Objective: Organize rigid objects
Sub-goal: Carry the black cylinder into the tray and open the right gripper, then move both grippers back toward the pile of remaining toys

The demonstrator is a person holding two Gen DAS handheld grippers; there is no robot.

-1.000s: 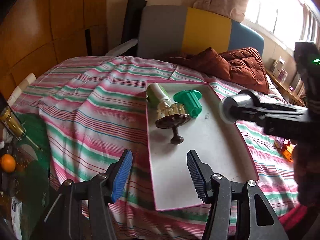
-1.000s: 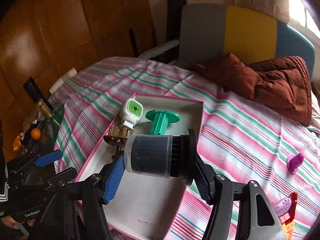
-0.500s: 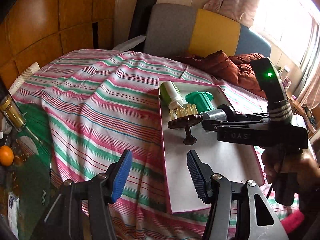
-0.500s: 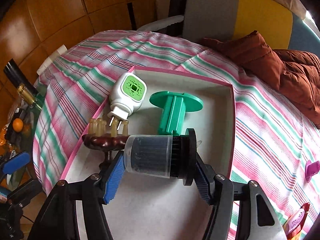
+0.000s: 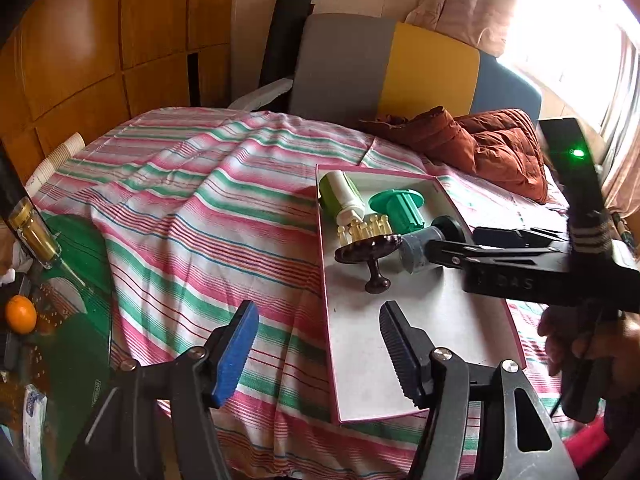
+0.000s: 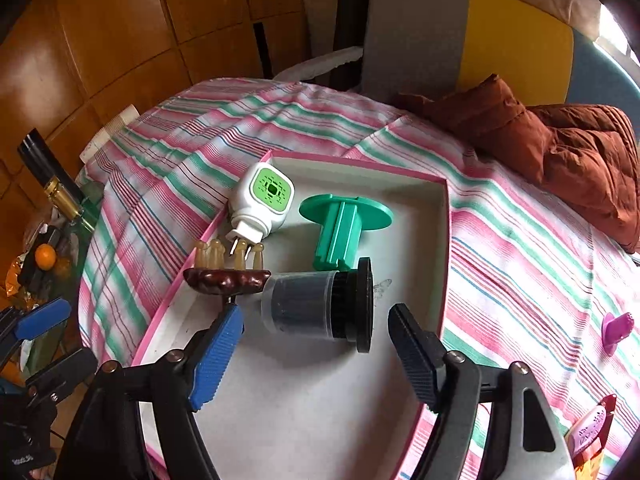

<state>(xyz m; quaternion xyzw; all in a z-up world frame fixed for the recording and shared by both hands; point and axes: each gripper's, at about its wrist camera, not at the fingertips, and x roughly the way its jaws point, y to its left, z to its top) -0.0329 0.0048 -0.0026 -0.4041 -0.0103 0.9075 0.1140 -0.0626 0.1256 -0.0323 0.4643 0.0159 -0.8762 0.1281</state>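
A pink-rimmed white tray (image 6: 400,400) lies on the striped bedspread (image 5: 200,220). In it are a white and green plug-in device (image 6: 266,200), a green spool (image 6: 340,232) and a brown wooden massager (image 6: 226,278). A grey cylinder with a black cap (image 6: 316,306) lies on its side on the tray floor beside the massager. My right gripper (image 6: 314,320) straddles this cylinder; its jaws are opening and the pads stand clear of it. My left gripper (image 5: 318,312) hovers over the tray's near left edge. Its jaws are opening too, with nothing between them.
A rust-brown jacket (image 6: 560,152) lies by the grey, yellow and blue headboard. Small pink items (image 6: 616,328) rest on the bedspread right of the tray. At the left a green-topped side table carries a bottle (image 5: 32,232) and an orange (image 5: 20,314).
My right gripper came down to the tray with the grey cylinder, then spread its jaws, leaving it on the tray floor. The left jaws stand slightly wider.
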